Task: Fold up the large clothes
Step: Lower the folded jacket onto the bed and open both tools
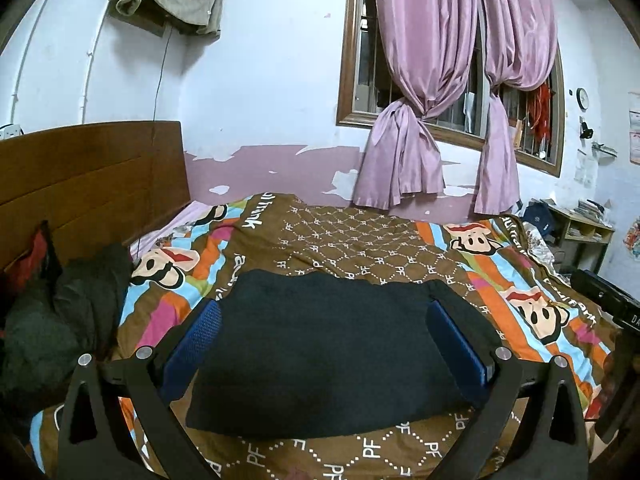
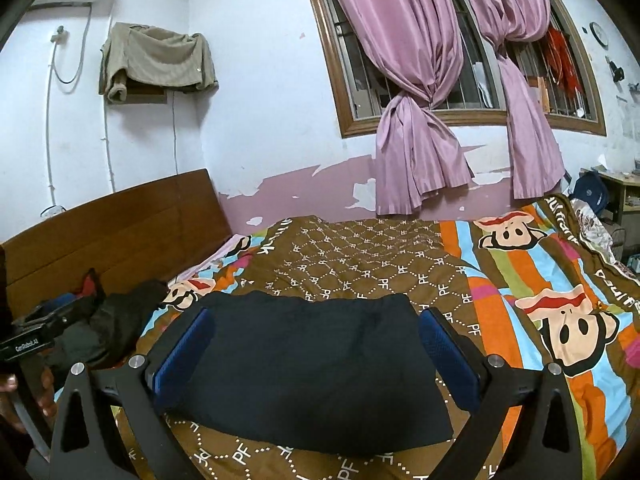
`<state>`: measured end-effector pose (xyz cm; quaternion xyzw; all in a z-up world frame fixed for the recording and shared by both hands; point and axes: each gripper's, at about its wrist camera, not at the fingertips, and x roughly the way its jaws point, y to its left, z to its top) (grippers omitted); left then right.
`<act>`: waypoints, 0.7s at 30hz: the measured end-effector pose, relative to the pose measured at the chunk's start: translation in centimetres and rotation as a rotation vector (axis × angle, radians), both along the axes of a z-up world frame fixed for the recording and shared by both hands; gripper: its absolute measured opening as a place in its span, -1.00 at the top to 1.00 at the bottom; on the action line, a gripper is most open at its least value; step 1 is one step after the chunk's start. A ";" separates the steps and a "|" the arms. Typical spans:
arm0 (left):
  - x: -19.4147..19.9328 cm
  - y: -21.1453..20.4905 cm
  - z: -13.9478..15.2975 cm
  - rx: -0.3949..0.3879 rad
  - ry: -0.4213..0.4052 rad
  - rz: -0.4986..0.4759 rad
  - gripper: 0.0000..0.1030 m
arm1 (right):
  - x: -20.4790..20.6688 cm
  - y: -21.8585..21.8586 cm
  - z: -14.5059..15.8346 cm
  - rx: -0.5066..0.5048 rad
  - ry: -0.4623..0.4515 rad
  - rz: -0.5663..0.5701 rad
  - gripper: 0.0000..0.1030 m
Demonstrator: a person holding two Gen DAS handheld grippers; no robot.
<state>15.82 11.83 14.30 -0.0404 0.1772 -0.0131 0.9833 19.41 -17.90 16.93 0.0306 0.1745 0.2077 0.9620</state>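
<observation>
A dark navy garment [image 1: 320, 352] lies folded into a compact rectangle on the bed's patterned quilt [image 1: 360, 248]. It also shows in the right wrist view [image 2: 312, 368]. My left gripper [image 1: 322, 312] hovers above the garment, its blue-padded fingers wide apart and holding nothing. My right gripper [image 2: 314, 320] hovers above the same garment, also wide open and empty. Part of the right gripper's body [image 1: 608, 300] shows at the right edge of the left wrist view. Part of the left gripper's body [image 2: 28, 340] shows at the left edge of the right wrist view.
A heap of dark clothes [image 1: 60, 312] lies at the left by the wooden headboard [image 1: 88, 184]. Pink curtains [image 1: 420, 100] hang over the window beyond the bed. A low shelf [image 1: 580, 228] with clutter stands at the far right. The quilt [image 2: 520, 280] stretches to the right of the garment.
</observation>
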 end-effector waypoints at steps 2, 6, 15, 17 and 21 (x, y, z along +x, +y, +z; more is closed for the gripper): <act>-0.6 -0.1 0.0 0.002 -0.004 -0.004 -0.96 | -0.7 0.3 0.0 -0.005 -0.009 0.007 -1.00; -1.8 0.1 -0.1 0.013 -0.017 -0.006 -0.96 | -2.4 1.0 0.0 -0.014 -0.036 0.021 -1.00; -4.3 0.6 -1.0 0.028 -0.042 0.008 -0.96 | -5.0 1.8 -0.6 -0.010 -0.060 0.032 -1.00; -4.8 0.7 -1.3 0.034 -0.047 0.012 -0.96 | -5.5 2.0 -1.0 -0.014 -0.067 0.026 -1.00; -5.8 1.0 -1.9 0.040 -0.060 0.018 -0.96 | -6.3 2.2 -1.3 -0.026 -0.083 0.019 -1.00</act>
